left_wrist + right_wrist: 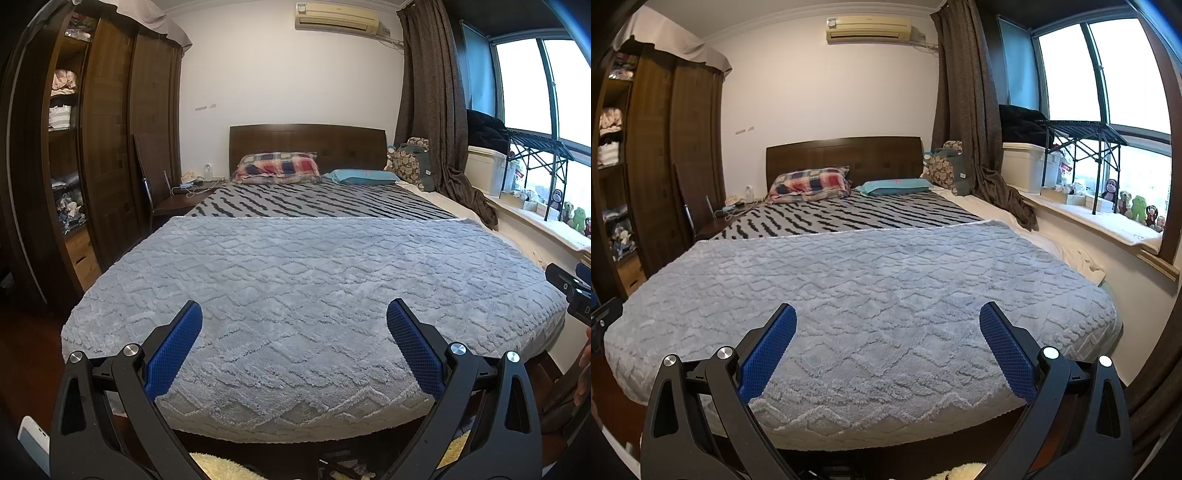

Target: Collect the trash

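No trash shows on the bed in either view. My left gripper (294, 314) is open and empty, held above the foot of the bed with its grey textured blanket (314, 280). My right gripper (887, 315) is open and empty, also over the foot of the same blanket (868, 280). The right gripper's black body shows at the right edge of the left wrist view (570, 291). Small mixed items lie on the floor at the bottom edge (343, 470), too cut off to identify.
A plaid pillow (277, 168) and a teal pillow (364, 176) lie at the headboard. A dark wardrobe (110, 147) stands on the left, with a chair and nightstand (177, 203) beside it. A window sill with toys (1134, 210) and a curtain (967, 110) are on the right.
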The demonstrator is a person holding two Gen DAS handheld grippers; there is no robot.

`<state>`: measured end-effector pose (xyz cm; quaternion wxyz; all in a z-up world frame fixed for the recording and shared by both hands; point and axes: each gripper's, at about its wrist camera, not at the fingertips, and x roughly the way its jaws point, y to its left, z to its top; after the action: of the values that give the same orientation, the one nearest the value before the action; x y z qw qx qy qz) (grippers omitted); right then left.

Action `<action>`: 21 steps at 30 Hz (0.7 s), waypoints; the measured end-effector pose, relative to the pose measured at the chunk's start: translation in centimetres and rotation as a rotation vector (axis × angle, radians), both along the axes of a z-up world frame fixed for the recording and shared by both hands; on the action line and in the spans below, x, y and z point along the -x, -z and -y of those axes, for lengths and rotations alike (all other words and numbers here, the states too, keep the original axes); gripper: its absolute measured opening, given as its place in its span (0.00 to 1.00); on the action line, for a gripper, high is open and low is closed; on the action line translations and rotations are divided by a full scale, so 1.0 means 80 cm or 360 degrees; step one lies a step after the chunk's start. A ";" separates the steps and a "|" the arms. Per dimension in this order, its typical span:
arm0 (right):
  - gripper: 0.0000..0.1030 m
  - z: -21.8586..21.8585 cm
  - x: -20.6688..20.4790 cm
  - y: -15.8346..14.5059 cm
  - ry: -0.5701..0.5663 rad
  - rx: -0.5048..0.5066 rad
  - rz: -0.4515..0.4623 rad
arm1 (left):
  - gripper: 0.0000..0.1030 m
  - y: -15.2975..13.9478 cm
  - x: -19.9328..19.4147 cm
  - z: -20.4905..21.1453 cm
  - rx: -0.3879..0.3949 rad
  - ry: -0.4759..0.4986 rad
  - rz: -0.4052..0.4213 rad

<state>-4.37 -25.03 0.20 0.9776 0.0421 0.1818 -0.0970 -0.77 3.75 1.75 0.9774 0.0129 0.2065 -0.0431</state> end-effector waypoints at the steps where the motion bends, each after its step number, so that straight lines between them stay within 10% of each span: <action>1: 0.97 0.000 -0.001 0.000 -0.0001 0.0000 0.0000 | 0.92 0.000 0.000 -0.001 0.0002 -0.0002 0.0001; 21: 0.97 0.002 -0.006 -0.005 -0.0004 0.0022 -0.0012 | 0.92 -0.006 -0.004 -0.003 0.0009 -0.0039 0.0009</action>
<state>-3.92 -25.20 0.57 0.9773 0.0347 0.1847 -0.0973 -0.43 4.00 2.25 0.9785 0.0076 0.2038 -0.0317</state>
